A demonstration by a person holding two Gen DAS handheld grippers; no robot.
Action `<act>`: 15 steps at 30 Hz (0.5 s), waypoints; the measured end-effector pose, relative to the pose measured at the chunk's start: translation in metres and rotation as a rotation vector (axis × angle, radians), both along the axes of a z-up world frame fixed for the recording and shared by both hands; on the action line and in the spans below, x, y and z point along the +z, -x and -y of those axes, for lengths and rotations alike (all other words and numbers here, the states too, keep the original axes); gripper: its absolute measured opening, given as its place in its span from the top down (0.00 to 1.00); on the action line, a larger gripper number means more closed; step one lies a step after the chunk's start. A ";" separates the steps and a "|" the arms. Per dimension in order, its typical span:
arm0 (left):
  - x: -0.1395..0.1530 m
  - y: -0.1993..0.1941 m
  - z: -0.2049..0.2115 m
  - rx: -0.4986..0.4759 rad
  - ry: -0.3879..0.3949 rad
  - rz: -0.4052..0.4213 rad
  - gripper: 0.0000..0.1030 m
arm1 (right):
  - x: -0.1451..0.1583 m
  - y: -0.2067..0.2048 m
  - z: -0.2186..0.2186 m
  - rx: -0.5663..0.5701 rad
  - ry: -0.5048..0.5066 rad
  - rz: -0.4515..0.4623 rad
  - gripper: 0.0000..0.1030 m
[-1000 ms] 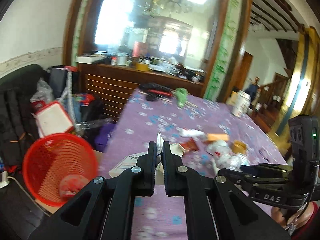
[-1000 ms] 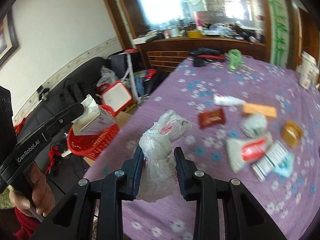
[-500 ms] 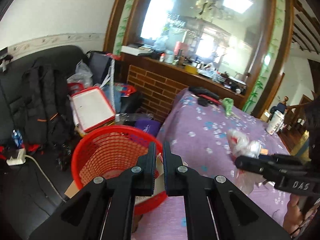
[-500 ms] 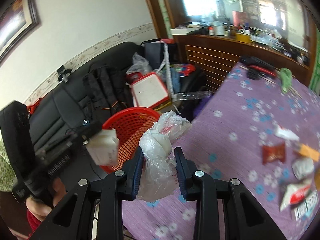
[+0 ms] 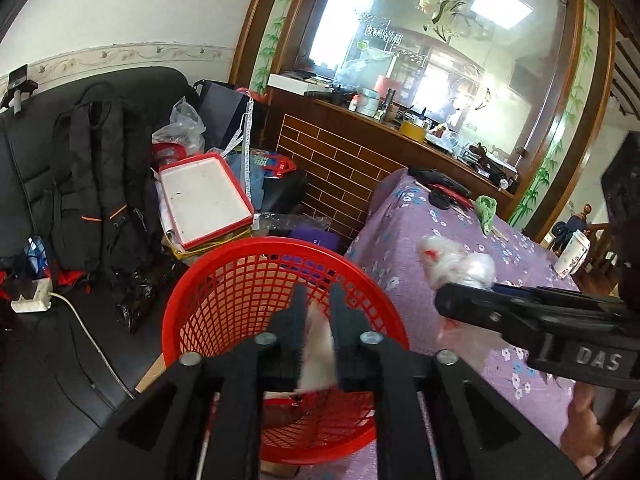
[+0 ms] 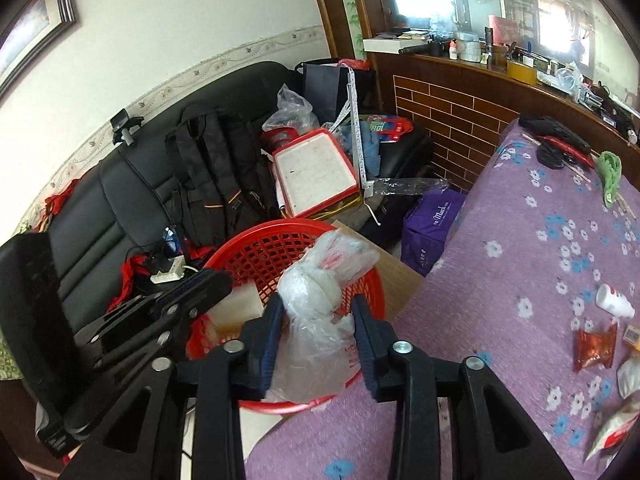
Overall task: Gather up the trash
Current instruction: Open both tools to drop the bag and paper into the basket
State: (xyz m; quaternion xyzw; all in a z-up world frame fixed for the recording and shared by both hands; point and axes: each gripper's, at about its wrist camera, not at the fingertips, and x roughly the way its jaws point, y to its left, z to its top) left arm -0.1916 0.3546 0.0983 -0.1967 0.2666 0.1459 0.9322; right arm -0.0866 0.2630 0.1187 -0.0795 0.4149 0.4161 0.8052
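A red mesh basket (image 5: 224, 304) (image 6: 256, 252) stands beside the purple floral table (image 6: 540, 264). My left gripper (image 5: 318, 302) is over the basket; its jaws have parted a little and a white carton (image 5: 318, 350) sits loosely between them, blurred. The carton also shows in the right wrist view (image 6: 236, 308) over the basket. My right gripper (image 6: 318, 310) is shut on a crumpled clear plastic bag (image 6: 320, 292) at the basket's near rim. The bag also shows in the left wrist view (image 5: 456, 266).
Wrappers and a small white bottle (image 6: 614, 300) lie on the table at right. A black sofa with a backpack (image 5: 100, 176), a red-rimmed white tray (image 5: 204, 196) and bags crowd the floor behind the basket. A brick-fronted counter (image 5: 340, 160) stands beyond.
Both grippers swung left from the table to the basket. The left jaws have opened slightly around the carton. The right gripper still holds the bag.
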 end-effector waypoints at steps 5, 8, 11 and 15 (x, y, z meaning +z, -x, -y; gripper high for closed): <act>0.000 0.008 -0.006 0.033 0.004 0.017 0.47 | -0.003 -0.005 -0.002 -0.005 -0.014 -0.008 0.48; 0.001 0.014 -0.005 0.029 0.024 0.032 0.47 | 0.001 -0.004 0.011 -0.021 -0.026 -0.002 0.48; 0.003 0.017 0.005 0.009 0.017 0.043 0.47 | 0.003 -0.004 0.035 -0.049 -0.042 -0.002 0.47; 0.006 0.013 0.027 -0.037 0.002 0.044 0.47 | 0.000 -0.004 0.080 -0.110 -0.062 -0.013 0.47</act>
